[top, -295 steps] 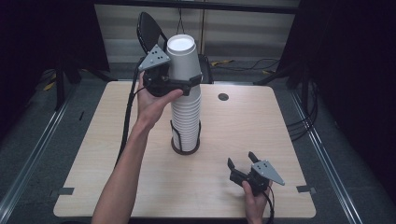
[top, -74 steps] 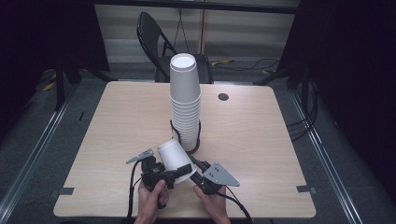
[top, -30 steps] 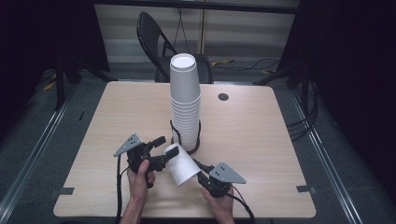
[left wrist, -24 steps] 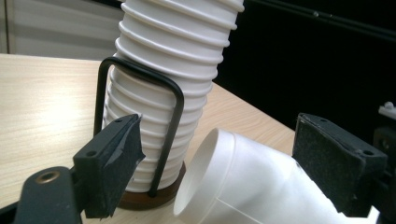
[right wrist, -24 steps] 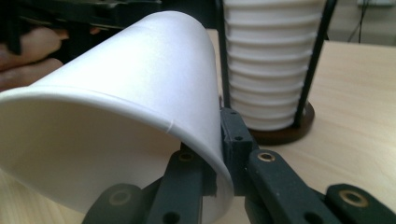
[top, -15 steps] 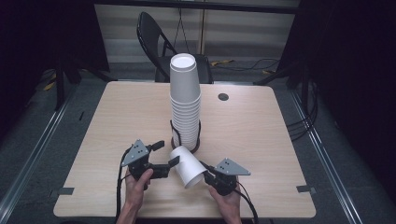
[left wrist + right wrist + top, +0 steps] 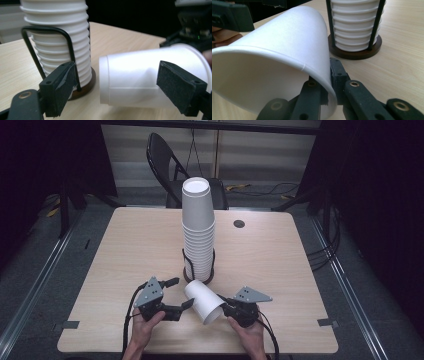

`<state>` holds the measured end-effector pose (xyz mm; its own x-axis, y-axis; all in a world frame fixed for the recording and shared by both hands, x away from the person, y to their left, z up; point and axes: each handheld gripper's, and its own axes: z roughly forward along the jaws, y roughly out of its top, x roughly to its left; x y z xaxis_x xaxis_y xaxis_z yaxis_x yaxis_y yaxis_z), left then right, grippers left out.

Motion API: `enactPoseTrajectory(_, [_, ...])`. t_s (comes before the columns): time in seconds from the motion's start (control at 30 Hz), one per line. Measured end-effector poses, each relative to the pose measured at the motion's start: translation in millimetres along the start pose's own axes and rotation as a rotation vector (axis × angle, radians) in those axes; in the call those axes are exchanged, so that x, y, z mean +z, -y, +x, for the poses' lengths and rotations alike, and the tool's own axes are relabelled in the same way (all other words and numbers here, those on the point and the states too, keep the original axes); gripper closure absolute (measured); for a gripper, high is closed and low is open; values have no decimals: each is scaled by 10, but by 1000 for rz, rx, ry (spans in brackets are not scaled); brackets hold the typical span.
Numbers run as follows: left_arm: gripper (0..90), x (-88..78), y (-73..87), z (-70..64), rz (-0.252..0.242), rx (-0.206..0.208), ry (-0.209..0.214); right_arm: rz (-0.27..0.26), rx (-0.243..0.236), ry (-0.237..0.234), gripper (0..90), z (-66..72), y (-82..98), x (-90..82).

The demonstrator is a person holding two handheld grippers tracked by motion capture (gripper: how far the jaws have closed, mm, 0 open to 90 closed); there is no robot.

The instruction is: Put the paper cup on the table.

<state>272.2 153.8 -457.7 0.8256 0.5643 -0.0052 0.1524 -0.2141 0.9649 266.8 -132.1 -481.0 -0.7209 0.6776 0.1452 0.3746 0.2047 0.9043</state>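
A single white paper cup (image 7: 202, 300) lies tilted on its side just above the table, its base toward the left. My right gripper (image 7: 226, 309) is shut on its rim, one jaw inside the mouth and one outside (image 7: 329, 75). My left gripper (image 7: 182, 291) stands open beside the cup's base (image 7: 140, 75), its pads (image 7: 61, 87) not touching the cup. Just behind stands a tall stack of white cups (image 7: 198, 230) in a black wire holder (image 7: 45, 31) with a dark round base (image 7: 354, 53).
The light wooden table (image 7: 125, 245) has a small dark round hole (image 7: 239, 224) at the back right and grey tape marks (image 7: 325, 322) near the front corners. A black folding chair (image 7: 165, 160) stands behind the table. Cables trail from both grippers toward the front edge.
My right gripper has carried the cup a little to the right, away from the left gripper. The left gripper has slid slightly toward the front edge, its jaws unchanged.
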Motion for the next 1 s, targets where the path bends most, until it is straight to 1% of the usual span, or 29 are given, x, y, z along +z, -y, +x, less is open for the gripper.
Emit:
enactPoseTrajectory(0.03, [155,2,14,-21,3,15,0,11,-2,-5,868,-7,0,-2])
enactPoseTrajectory(0.07, [154,2,23,-27,10,24,11,30,-4,-11,868,-14,0,-7])
enactPoseTrajectory(0.13, [154,13,48,-49,22,41,43,47,-8,-21,868,-30,-1,-14])
enactPoseTrajectory(0.17, [154,23,61,-57,35,52,43,57,-4,-28,868,-39,-4,-20])
enactPoseTrajectory(0.23, [155,36,76,-56,46,65,38,77,-1,-31,868,-65,-20,-28])
enactPoseTrajectory(0.33, [155,39,88,-71,46,101,41,116,16,-38,869,-112,-61,-34])
enactPoseTrajectory(0.4, [154,33,91,-93,50,132,47,136,12,-53,869,-136,-92,-37])
enactPoseTrajectory(0.43, [155,34,95,-107,52,150,59,142,12,-54,870,-143,-105,-42])
enactPoseTrajectory(0.5, [155,42,101,-129,71,186,66,154,14,-72,870,-166,-149,-51])
enactPoseTrajectory(0.53, [156,46,103,-137,77,204,62,159,14,-78,870,-176,-170,-56])
enactPoseTrajectory(0.57, [156,50,104,-161,76,226,47,164,10,-83,870,-182,-185,-57])
enactPoseTrajectory(0.63, [156,56,99,-187,75,257,48,179,0,-101,869,-183,-217,-60])
enactPoseTrajectory(0.67, [156,58,100,-201,73,266,45,185,1,-110,870,-180,-223,-59])
enactPoseTrajectory(0.7, [156,64,101,-225,77,290,45,189,1,-110,870,-176,-225,-57])
enactPoseTrajectory(0.73, [156,73,104,-247,86,303,47,195,1,-119,870,-172,-226,-55])
enactPoseTrajectory(0.77, [156,83,108,-268,93,325,46,200,-1,-129,870,-173,-225,-53])
enactPoseTrajectory(0.83, [155,101,112,-308,111,359,44,211,-4,-132,870,-173,-228,-52])
enactPoseTrajectory(0.87, [151,109,114,-321,118,369,37,217,-5,-137,870,-176,-233,-55])
enactPoseTrajectory(0.97, [152,135,107,-358,136,376,8,220,-3,-134,870,-191,-243,-62])
enactPoseTrajectory(1.0, [150,142,107,-373,145,392,-1,223,4,-134,870,-201,-249,-67])
